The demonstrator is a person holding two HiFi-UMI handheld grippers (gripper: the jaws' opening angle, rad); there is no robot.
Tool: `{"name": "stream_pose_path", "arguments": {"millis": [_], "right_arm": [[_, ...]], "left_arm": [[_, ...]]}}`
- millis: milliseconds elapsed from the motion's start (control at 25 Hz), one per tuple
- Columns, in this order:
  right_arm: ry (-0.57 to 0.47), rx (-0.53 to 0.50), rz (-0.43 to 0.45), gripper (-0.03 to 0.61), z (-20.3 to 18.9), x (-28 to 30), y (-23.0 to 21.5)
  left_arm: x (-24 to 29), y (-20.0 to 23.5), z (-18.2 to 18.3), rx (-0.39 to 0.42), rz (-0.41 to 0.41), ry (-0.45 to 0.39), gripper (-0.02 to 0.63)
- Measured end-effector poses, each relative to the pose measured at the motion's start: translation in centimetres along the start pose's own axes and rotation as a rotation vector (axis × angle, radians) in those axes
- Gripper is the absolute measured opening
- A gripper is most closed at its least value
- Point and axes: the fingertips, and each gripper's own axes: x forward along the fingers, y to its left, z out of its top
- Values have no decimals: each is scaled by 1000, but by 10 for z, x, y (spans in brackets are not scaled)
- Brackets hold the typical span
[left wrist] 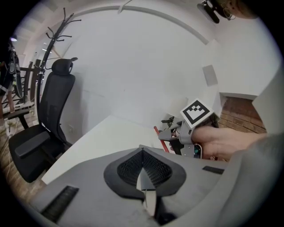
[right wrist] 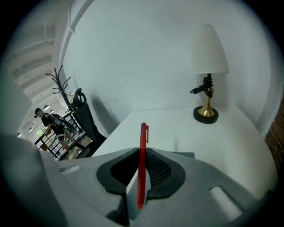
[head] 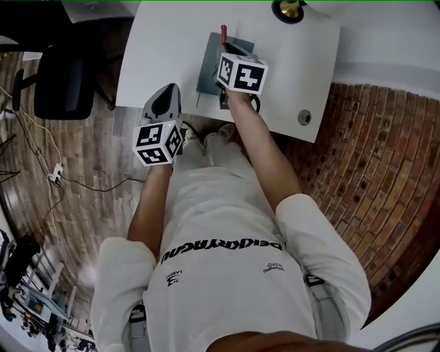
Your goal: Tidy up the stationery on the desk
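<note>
A red pen [right wrist: 142,164] stands upright between the pads of my right gripper [right wrist: 141,153], clip end up, and the jaws are shut on it. In the head view that gripper [head: 223,47] hangs over the white desk [head: 165,48] with the pen [head: 223,33] sticking out past its tips. A grey-green flat thing [head: 206,69] lies on the desk under it, partly hidden. My left gripper [head: 168,89] hovers at the desk's near left edge. Its jaws [left wrist: 143,153] are shut with nothing between them. The left gripper view also shows the right gripper [left wrist: 177,133] and the pen [left wrist: 158,133].
A lamp with a white shade [right wrist: 207,48] and brass base [head: 289,8] stands at the desk's far right. A round cable grommet [head: 304,117] sits near the right front corner. A black office chair [head: 62,82] stands left of the desk, with a coat stand [left wrist: 55,31] behind it.
</note>
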Motion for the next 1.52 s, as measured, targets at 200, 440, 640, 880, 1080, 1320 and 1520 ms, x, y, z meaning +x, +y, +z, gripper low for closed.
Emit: {"name": "stream_pose_path", "arguments": {"millis": [200, 440, 640, 880, 1080, 1320, 1520], "right_arm": [[-26, 56, -52, 46, 0, -24, -48], [-37, 125, -98, 46, -12, -43, -95], [-17, 172, -124, 46, -32, -48, -124], [23, 246, -132, 46, -59, -35, -144], [65, 262, -143, 46, -82, -21, -154], [90, 272, -156, 48, -96, -8, -160], [108, 277, -156, 48, -102, 3, -162]], "left_arm": [[17, -39, 0, 42, -62, 16, -3], [31, -81, -13, 76, -119, 47, -2], [37, -99, -25, 89, -141, 76, -3], [45, -108, -39, 94, -156, 110, -3], [53, -110, -51, 93, -156, 137, -2], [55, -104, -65, 67, -135, 165, -3], [56, -104, -71, 62, -129, 176, -2]]}}
